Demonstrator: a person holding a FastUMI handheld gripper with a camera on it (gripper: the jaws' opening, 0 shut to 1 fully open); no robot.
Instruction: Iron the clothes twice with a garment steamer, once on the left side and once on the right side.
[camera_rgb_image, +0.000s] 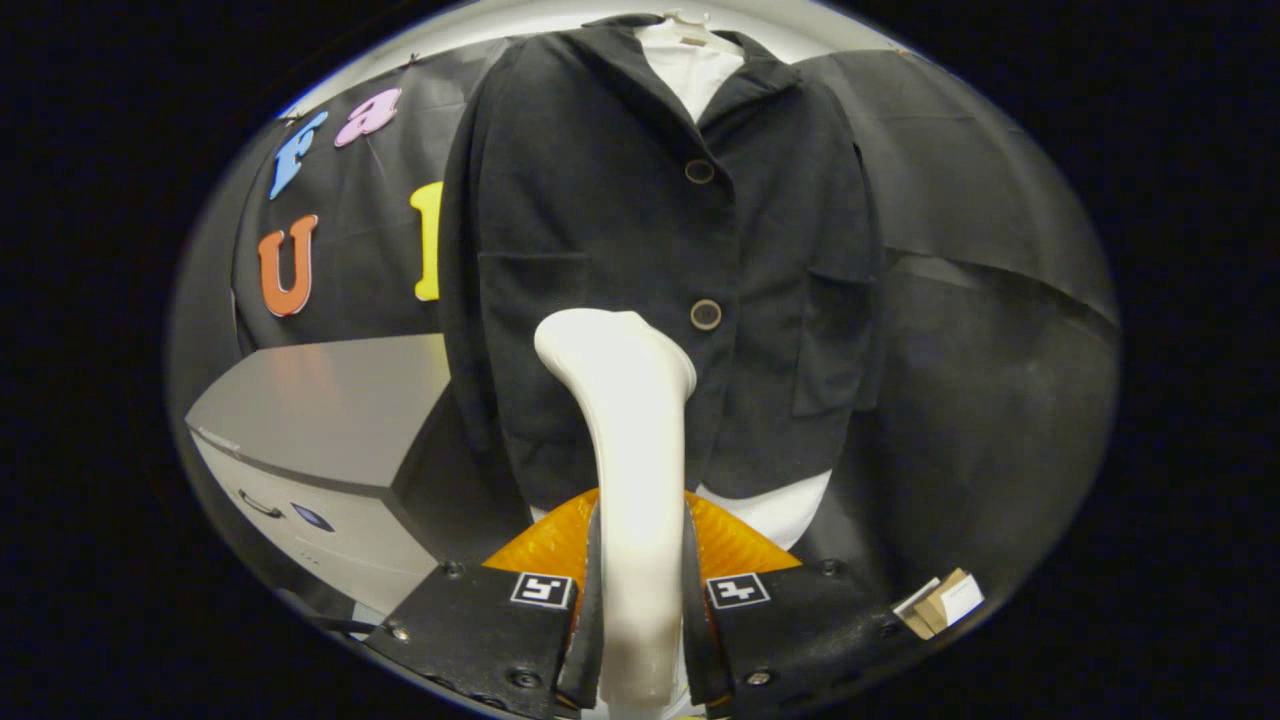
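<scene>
A black jacket (640, 250) with two round buttons hangs on a hanger over a white shirt (693, 72), straight ahead of me. My gripper (640, 590) is shut on the white handle of the garment steamer (630, 430), with one finger pressing on each side. The steamer rises upright between the fingers. Its rounded head sits in front of the jacket's lower front, just left of the lower button (705, 314). I cannot tell whether the head touches the cloth. An orange part (740, 545) of the steamer shows behind the fingers.
A grey cabinet-like box (320, 420) with a handle stands to the left of the jacket. Black cloth covers the wall behind and to the right. Small cardboard pieces (945, 600) lie low on the right, beside the right finger.
</scene>
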